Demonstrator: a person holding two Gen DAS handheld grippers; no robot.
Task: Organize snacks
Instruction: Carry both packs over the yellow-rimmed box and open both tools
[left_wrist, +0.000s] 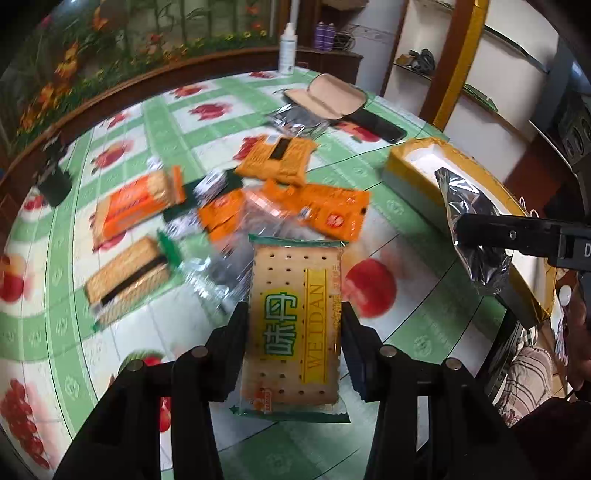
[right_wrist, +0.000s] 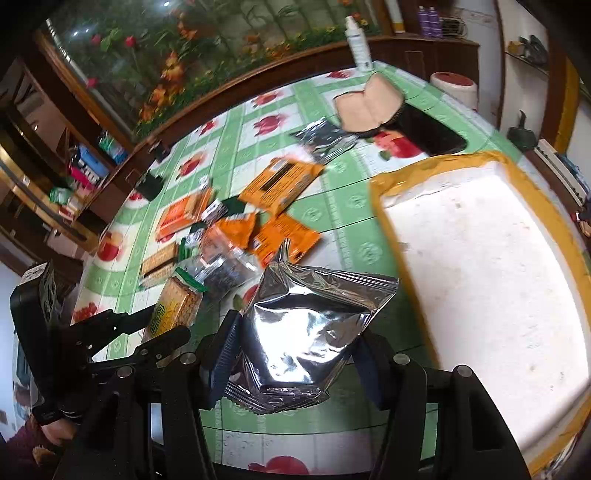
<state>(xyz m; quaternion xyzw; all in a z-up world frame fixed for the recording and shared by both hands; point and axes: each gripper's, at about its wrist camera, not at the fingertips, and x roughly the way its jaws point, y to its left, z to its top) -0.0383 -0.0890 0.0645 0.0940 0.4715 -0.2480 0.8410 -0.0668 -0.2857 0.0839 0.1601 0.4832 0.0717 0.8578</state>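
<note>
The left tool (left_wrist: 293, 332) is clamping a cracker packet (left_wrist: 295, 325) above the counter (left_wrist: 424, 302), while the right tool (right_wrist: 295, 354) is pinching a silver foil packet (right_wrist: 306, 332) beside the yellow-rimmed box (right_wrist: 384, 206).

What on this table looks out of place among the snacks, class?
An open glasses case, a black phone and a white bottle sit at the far edge, none of them snacks. The loose packets overlap in a heap beside the empty yellow box.
</note>
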